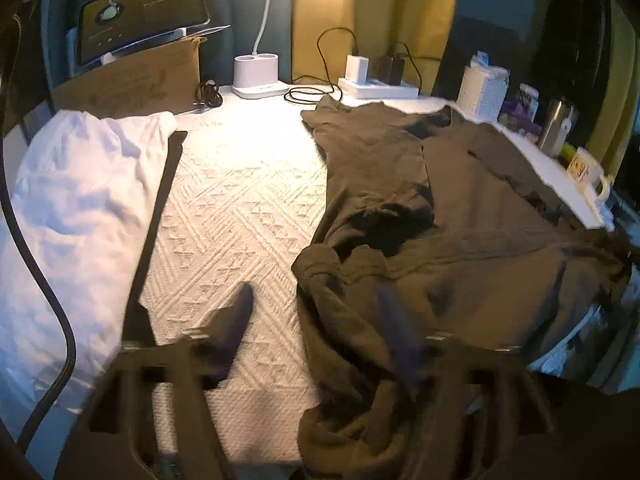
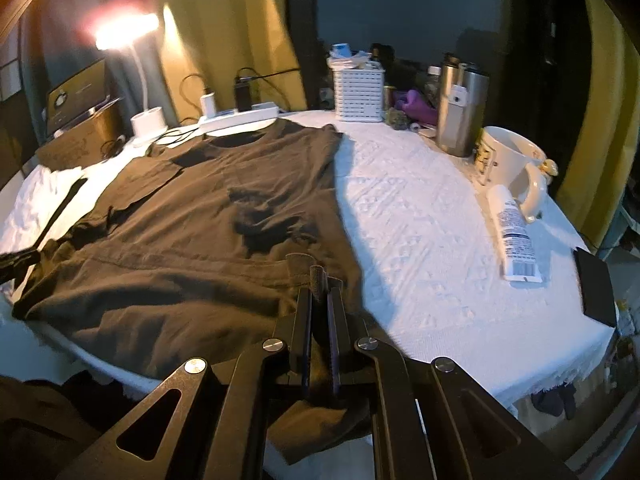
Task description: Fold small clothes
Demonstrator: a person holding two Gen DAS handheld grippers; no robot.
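The dark brown cotton T-shirt lies spread on the white-covered bench, not folded yet. My right tool is clamped on its near hem; my left tool stands apart over the bunched near-left corner.

A white textured table bears a brown shirt.

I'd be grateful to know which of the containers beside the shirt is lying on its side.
The white tube lies flat on the tablecloth, right of the shirt. The steel tumbler, the mug and the white basket all stand upright.
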